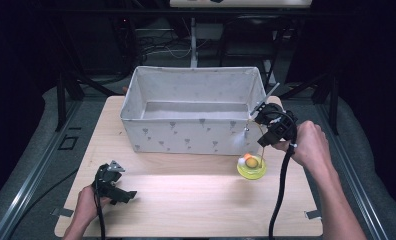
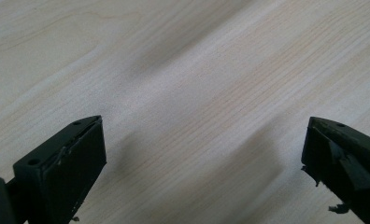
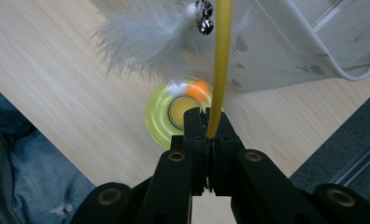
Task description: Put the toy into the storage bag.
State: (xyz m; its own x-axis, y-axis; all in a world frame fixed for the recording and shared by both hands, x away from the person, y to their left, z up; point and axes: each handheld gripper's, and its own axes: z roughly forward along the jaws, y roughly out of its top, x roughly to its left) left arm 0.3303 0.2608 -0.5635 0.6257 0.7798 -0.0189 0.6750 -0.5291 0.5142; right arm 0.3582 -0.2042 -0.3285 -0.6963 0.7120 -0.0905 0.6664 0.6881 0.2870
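A cat toy stands on the table (image 1: pixel 186 200): a yellow-green disc base (image 1: pixel 251 171) (image 3: pixel 160 119) with an orange ball (image 3: pixel 200 90), and a thin yellow rod (image 3: pixel 220 60) rising from it. A white feather (image 3: pixel 145 42) (image 1: pixel 238 139) and a small bell (image 3: pixel 204 25) hang near the rod's top. My right gripper (image 3: pixel 210 123) (image 1: pixel 264 140) is shut on the rod, just above the base and beside the box's right front corner. My left gripper (image 2: pixel 204 135) (image 1: pixel 128 196) rests low over the bare wood at the front left, jaws wide apart with nothing between them.
A large white fabric box (image 1: pixel 186 135) (image 3: pixel 286 42) with a small grey print sits at the back middle of the table, open on top. A person's knee in jeans (image 3: pixel 33 177) shows past the table's near edge. Dark floor and metal rails flank the table.
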